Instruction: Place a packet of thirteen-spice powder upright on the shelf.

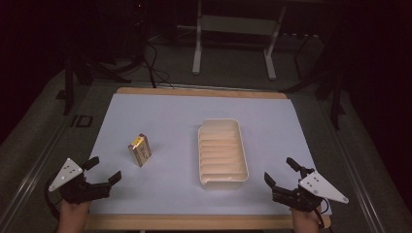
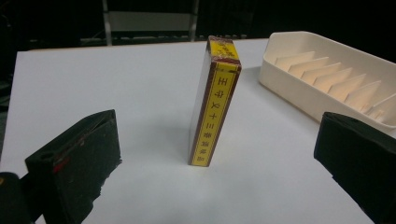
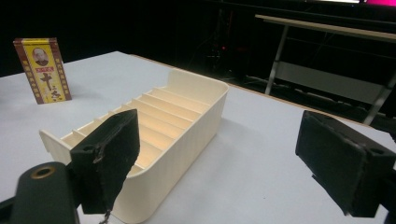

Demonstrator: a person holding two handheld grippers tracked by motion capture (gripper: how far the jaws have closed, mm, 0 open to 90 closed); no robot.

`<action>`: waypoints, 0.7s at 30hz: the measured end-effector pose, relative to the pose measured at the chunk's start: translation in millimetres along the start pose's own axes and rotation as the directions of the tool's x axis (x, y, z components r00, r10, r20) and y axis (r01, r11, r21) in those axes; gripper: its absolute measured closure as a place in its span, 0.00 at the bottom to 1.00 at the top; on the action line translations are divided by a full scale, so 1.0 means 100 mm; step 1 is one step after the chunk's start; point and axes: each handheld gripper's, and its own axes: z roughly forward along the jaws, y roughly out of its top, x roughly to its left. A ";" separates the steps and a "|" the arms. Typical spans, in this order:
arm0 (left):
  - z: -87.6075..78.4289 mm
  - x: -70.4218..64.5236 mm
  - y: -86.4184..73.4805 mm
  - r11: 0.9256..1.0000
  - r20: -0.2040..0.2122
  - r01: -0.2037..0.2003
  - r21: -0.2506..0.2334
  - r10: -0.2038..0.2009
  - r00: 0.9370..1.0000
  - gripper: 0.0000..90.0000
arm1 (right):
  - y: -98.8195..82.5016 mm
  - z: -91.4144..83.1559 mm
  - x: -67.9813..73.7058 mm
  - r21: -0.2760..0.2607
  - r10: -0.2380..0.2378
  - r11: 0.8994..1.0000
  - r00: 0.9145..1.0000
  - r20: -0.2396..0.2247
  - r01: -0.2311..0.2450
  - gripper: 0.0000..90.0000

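On the tabletop's point(image 1: 160, 104) near left corner, the left tongs point(image 1: 101, 171) rest low over the pale sheet, jaws spread wide with nothing between them, pointing toward the box point(image 1: 140, 149). From the left tongs' own camera the box point(image 2: 214, 100) stands upright on its narrow end straight ahead, thin yellow spine with a column of dark characters facing the jaws, and it is apart from both pads. Right of the box, well clear of it, lies the cream tray point(image 1: 241, 160), long side running away from the person, its inside split by a row of slanted dividers. From the right gripper view the tray point(image 3: 196, 123) sits just ahead of the left jaw, and the box point(image 3: 42, 70) shows its printed yellow face beyond it. At the near right corner the right tongs point(image 1: 280, 171) are likewise released, holding nothing, aimed toward the tray's near end.
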 end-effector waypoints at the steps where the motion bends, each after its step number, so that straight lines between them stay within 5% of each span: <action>1: 0.00 0.01 0.00 1.000 0.000 0.003 -0.002 -0.003 1.000 0.01 | 0.00 0.00 0.00 0.001 0.001 1.000 1.000 0.000 -0.001 0.15; 10: 0.04 -0.02 0.03 1.000 0.008 0.014 -0.007 -0.013 1.000 0.01 | -0.01 0.00 0.01 0.008 -0.008 1.000 1.000 0.002 0.008 0.15; 18: 0.19 -0.20 0.30 0.995 0.104 -0.087 0.055 0.081 0.991 0.01 | -0.06 0.01 -0.01 0.029 0.013 0.999 1.000 -0.027 -0.012 0.15; 21: 0.26 -0.23 0.37 0.991 0.096 -0.092 0.095 0.083 0.992 0.01 | -0.04 0.05 0.05 0.036 -0.003 0.999 0.999 -0.048 0.005 0.15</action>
